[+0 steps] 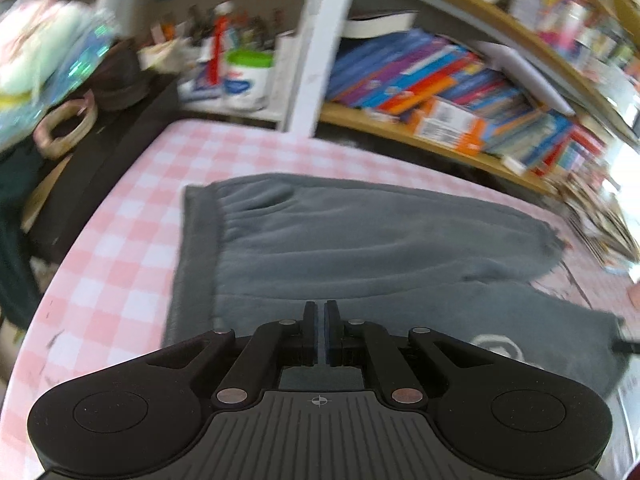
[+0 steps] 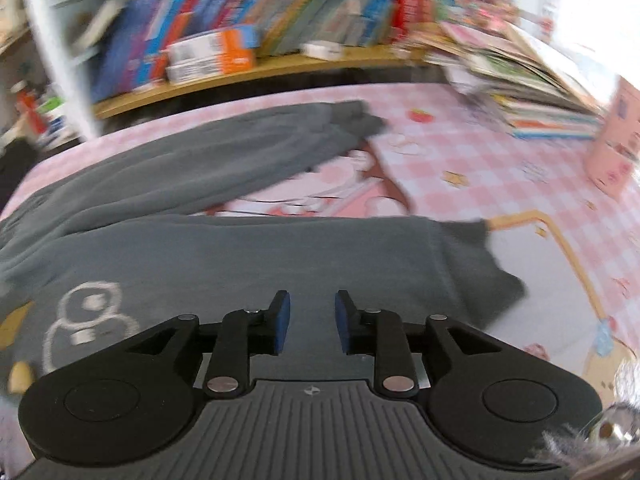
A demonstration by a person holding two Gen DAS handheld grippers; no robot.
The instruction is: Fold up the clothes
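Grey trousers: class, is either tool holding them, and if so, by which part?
Neither holds the grey trousers. The left tool is shut on nothing; the right tool is open.

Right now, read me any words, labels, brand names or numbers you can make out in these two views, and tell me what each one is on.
None can be read.
Book spines: print too blurred.
Orange and white box: label, apparently a barcode, too blurred.
White tub: blue marking, unreadable.
Grey trousers: a white outline figure, no legible letters.
Pink checked tablecloth: cartoon pictures only.
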